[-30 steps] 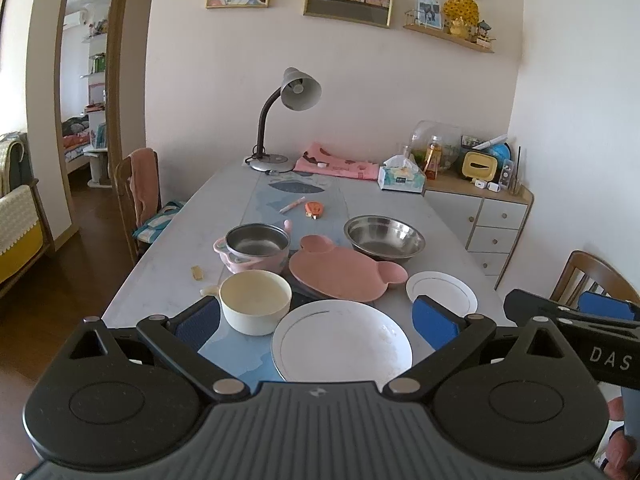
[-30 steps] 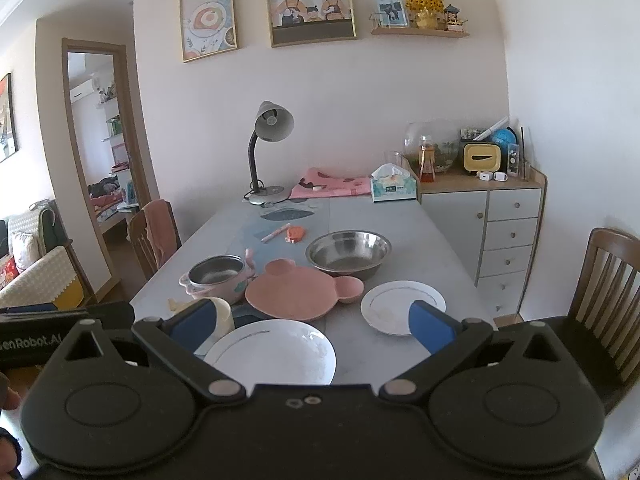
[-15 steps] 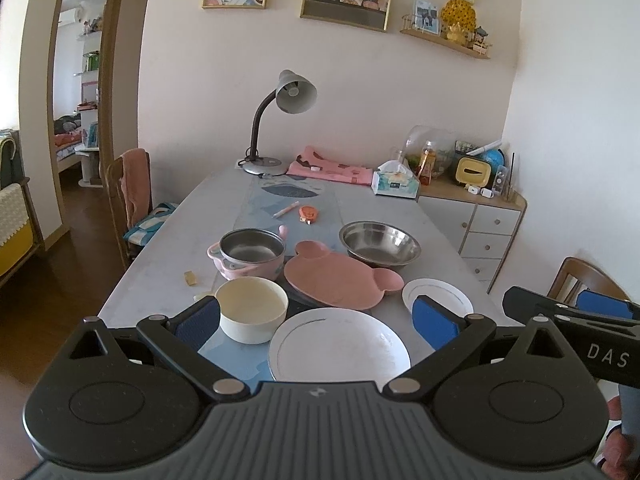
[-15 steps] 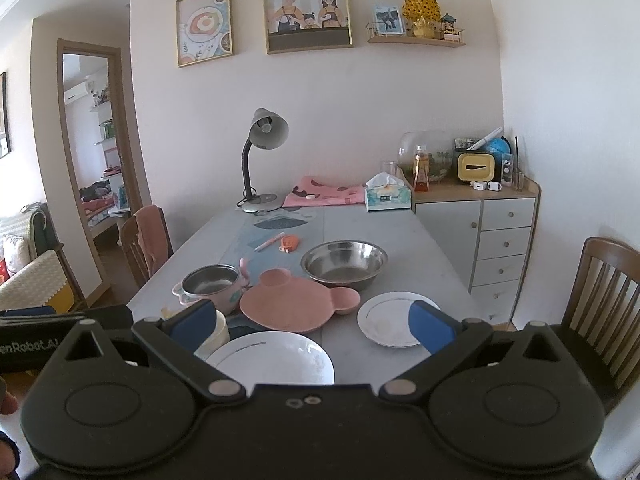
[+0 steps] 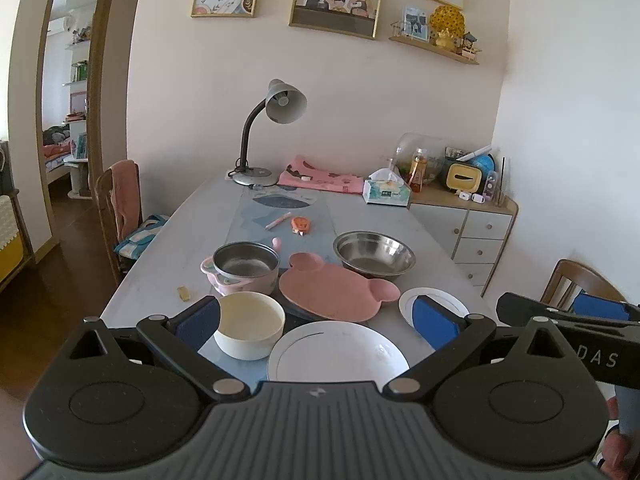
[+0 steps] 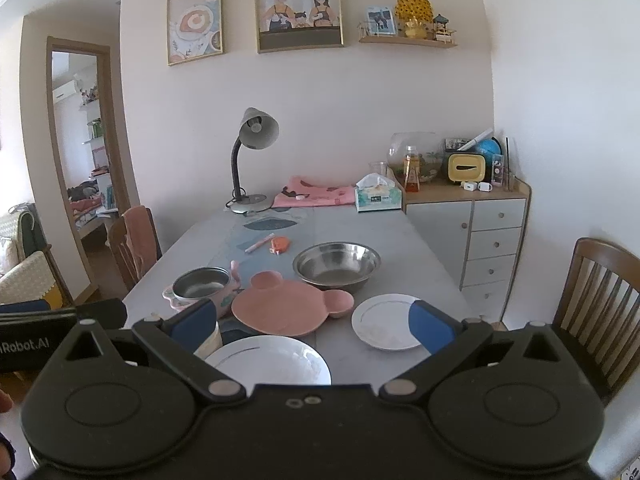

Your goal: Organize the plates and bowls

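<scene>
On the near end of the table lie a large white plate (image 5: 338, 354) (image 6: 268, 360), a cream bowl (image 5: 250, 322), a pink mouse-shaped plate (image 5: 336, 292) (image 6: 280, 308), a small white plate (image 5: 432, 300) (image 6: 384, 322), a steel bowl (image 5: 374, 254) (image 6: 336, 266) and a pink pot with a steel inside (image 5: 242, 268) (image 6: 200, 286). My left gripper (image 5: 316, 320) is open and empty, held above the table's near edge. My right gripper (image 6: 312, 324) is open and empty, to the right of the left one.
A desk lamp (image 5: 272, 128), pink cloth (image 5: 320, 178), tissue box (image 5: 386, 192), pen (image 5: 278, 221) and small orange item (image 5: 300, 225) lie at the table's far end. A drawer cabinet (image 6: 480, 236) stands right. Chairs stand left (image 5: 116, 208) and right (image 6: 596, 300).
Both grippers have risen and drawn back slightly, so the dishes sit lower in both views. Both stay open. Nothing on the table has moved.
</scene>
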The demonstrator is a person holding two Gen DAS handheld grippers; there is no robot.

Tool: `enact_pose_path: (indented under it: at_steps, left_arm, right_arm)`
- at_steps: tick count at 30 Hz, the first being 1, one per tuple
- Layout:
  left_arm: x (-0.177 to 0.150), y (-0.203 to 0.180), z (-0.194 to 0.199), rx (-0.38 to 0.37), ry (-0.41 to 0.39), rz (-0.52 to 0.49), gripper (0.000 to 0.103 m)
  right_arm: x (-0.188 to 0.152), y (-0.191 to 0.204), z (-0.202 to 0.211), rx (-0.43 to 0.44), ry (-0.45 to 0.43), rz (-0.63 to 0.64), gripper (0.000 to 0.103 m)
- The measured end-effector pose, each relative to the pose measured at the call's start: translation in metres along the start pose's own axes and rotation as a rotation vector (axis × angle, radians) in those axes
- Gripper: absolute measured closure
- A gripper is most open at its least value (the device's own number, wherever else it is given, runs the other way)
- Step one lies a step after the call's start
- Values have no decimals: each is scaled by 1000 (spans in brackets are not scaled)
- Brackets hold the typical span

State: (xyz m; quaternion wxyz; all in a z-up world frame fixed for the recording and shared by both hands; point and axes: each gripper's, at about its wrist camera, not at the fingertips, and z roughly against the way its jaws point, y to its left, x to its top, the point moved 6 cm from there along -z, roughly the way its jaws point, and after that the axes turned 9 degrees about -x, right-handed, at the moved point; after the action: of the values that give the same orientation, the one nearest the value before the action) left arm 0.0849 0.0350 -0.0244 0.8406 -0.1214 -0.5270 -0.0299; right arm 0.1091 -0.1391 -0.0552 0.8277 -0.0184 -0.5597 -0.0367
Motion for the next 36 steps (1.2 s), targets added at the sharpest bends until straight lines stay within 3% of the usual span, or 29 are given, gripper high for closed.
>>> enact_pose_path:
  at_steps: [10,18,31,36]
  left_arm:
    - [-2,6,-12,-5,39,27,0]
    - [-4,6,-40,18,82,67,0]
    - [-33,48,-118,150,238,229,0]
    - [-56,65,-146,192,317,290,0]
  right_arm:
    - [0,5,-10,-7,23,16,0]
    - [1,2,-45,41,81,50,0]
    - [-12,9,-160,230,276,178,1]
    - [-39,10,-211,250,403,220,10]
